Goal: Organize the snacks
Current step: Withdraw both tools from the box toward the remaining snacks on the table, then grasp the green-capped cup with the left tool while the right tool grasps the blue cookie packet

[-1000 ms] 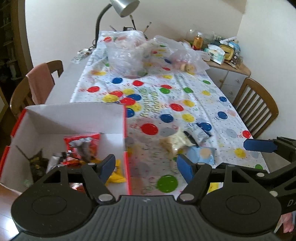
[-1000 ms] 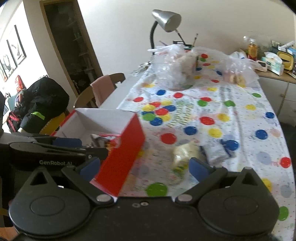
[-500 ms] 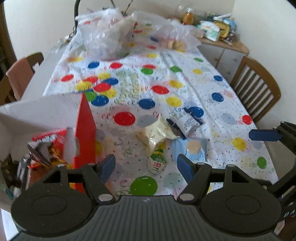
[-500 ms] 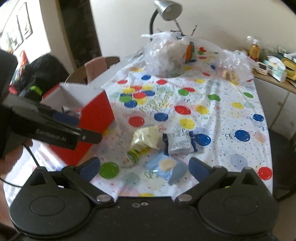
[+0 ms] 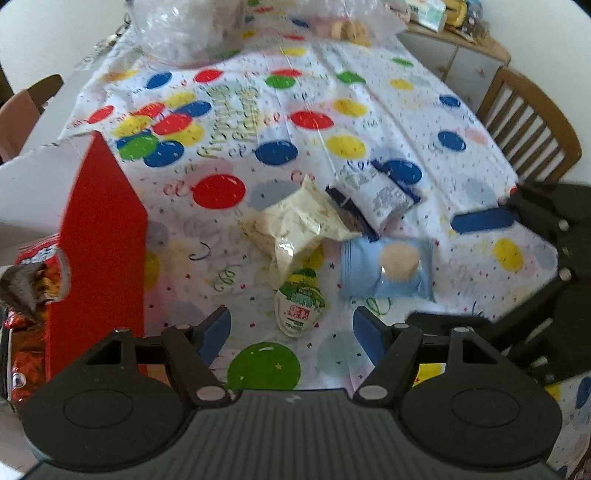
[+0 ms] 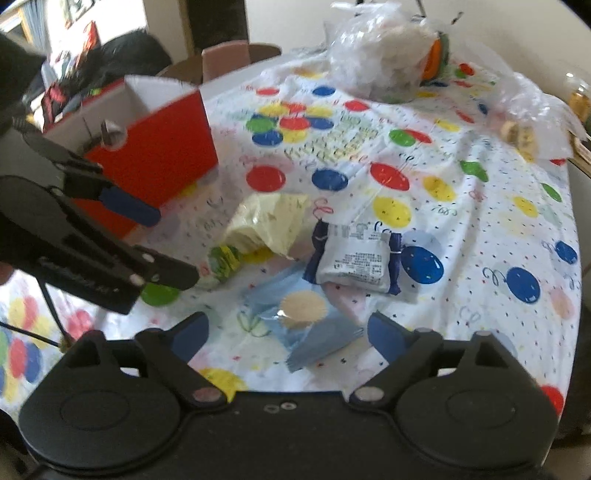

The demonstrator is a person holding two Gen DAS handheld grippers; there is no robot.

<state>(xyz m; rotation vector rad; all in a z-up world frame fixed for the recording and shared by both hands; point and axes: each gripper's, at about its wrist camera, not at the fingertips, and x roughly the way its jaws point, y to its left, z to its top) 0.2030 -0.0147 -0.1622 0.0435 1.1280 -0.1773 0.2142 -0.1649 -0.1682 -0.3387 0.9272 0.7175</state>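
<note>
Loose snacks lie on the balloon tablecloth: a green-and-white packet (image 5: pixel 299 308), a cream crinkled bag (image 5: pixel 295 221), a white packet with dark blue ends (image 5: pixel 376 192) and a light blue packet showing a round cake (image 5: pixel 388 269). My left gripper (image 5: pixel 291 332) is open and empty, just short of the green-and-white packet. My right gripper (image 6: pixel 288 334) is open and empty, with the light blue packet (image 6: pixel 303 317) between its fingers' line. A red box (image 5: pixel 99 229) with white inside stands at the left and holds several red snack packets (image 5: pixel 26 295).
Clear plastic bags (image 5: pixel 184 29) of food sit at the far end of the table. A wooden chair (image 5: pixel 532 125) stands at the right edge. A side cabinet (image 5: pixel 454 48) with clutter is beyond it. The right gripper (image 5: pixel 480 219) shows at the left view's right edge.
Both grippers have come down and forward towards the loose snacks. The left one has swung right, away from the red box. Both stay open.
</note>
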